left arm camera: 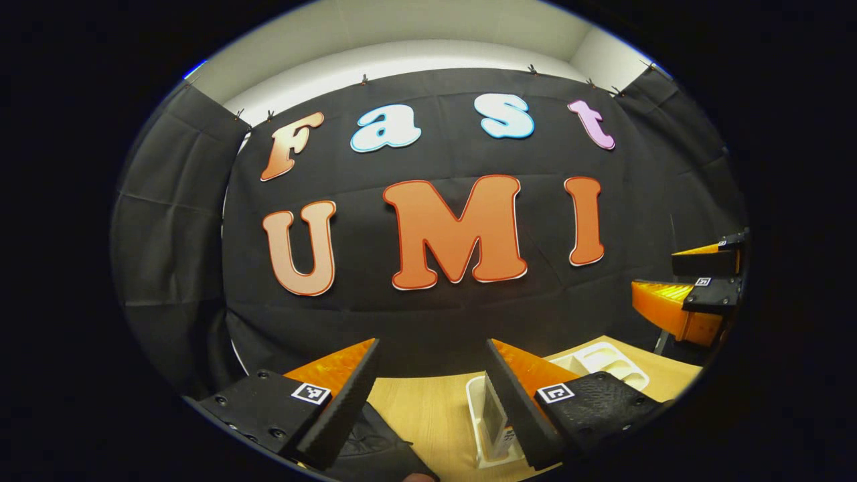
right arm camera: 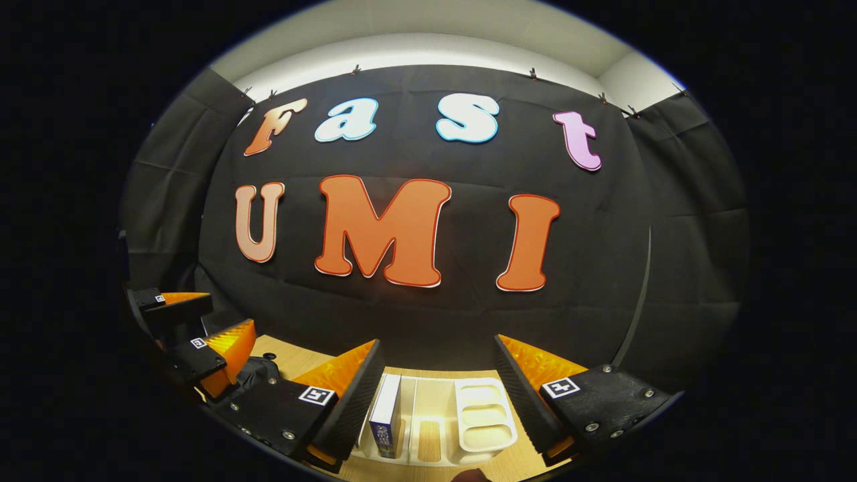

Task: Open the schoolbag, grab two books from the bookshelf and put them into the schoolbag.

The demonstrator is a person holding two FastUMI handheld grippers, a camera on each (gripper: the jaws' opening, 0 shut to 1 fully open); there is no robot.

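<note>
My left gripper is open and held above the table, with nothing between its fingers. Under its left finger lies the black schoolbag; whether the bag is open I cannot tell. Beside its right finger stands the white bookshelf, holding a book. My right gripper is open too, hovering over the bookshelf. An upright blue-and-white book stands in the bookshelf's left slot, close to the left finger. A corner of the schoolbag is visible in the right gripper view. Each gripper appears at the edge of the other's view, apart: right gripper, left gripper.
A light wooden table carries everything. The bookshelf has a white section of small compartments on its right side. The black cloth wall rises just behind the table's far edge.
</note>
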